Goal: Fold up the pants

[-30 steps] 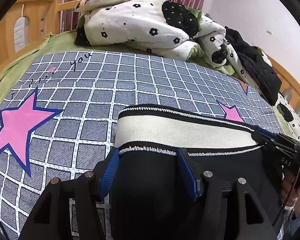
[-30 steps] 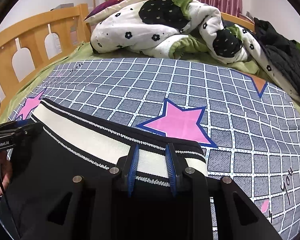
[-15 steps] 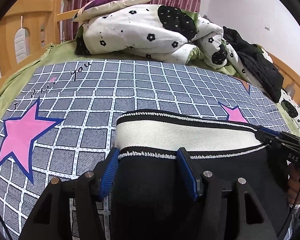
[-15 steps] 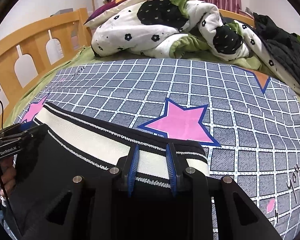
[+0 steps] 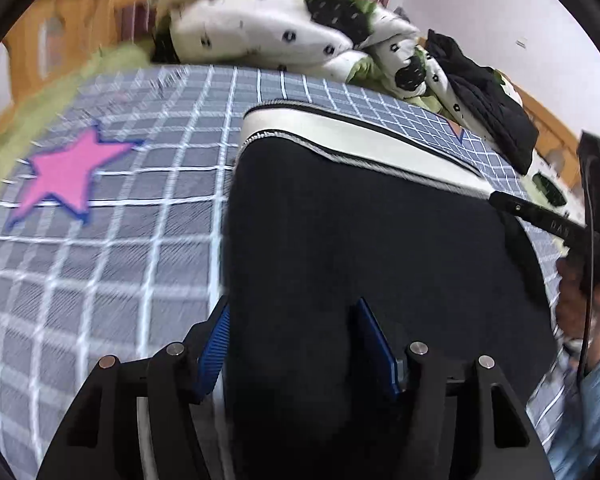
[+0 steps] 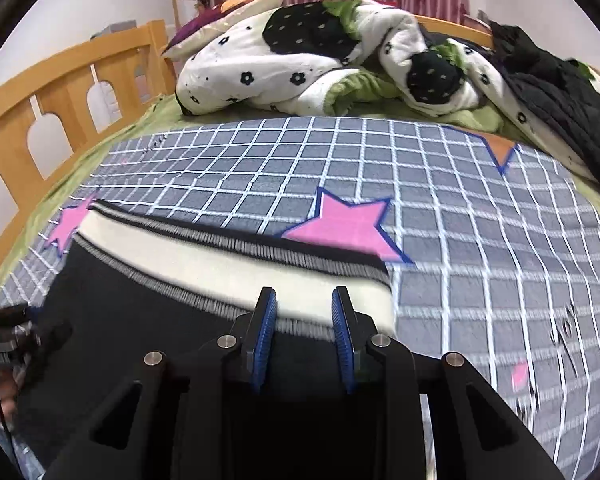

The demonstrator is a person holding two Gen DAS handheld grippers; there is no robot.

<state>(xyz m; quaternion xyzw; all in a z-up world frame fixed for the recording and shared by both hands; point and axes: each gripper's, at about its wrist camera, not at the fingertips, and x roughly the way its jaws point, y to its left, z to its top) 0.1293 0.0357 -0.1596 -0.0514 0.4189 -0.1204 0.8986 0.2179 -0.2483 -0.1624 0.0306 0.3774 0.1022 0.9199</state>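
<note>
Black pants (image 5: 360,240) with a cream waistband (image 5: 360,140) lie flat on the checked blanket (image 5: 140,220). My left gripper (image 5: 296,320) is open, well back from the waistband. Its blue pads (image 5: 214,344) straddle the black cloth at the pants' left edge. My right gripper (image 6: 303,304) is shut on the waistband (image 6: 220,264) near its right corner. In the left wrist view it reaches the far end of the waistband as a black finger (image 5: 540,216), held by a hand (image 5: 580,300). The left gripper (image 6: 16,320) shows blurred at the right wrist view's left edge.
A rumpled flowered quilt (image 6: 300,64) and a pillow (image 6: 228,8) are heaped at the head of the bed. A black jacket (image 6: 560,104) lies at the far right. A wooden bed rail (image 6: 60,92) runs along the left. Pink stars (image 6: 348,228) mark the blanket (image 6: 460,220).
My left gripper has drawn back from the waistband along the pants' left edge, so much more black cloth lies ahead of it. The right gripper shifted slightly, taking the waistband onto the pink star.
</note>
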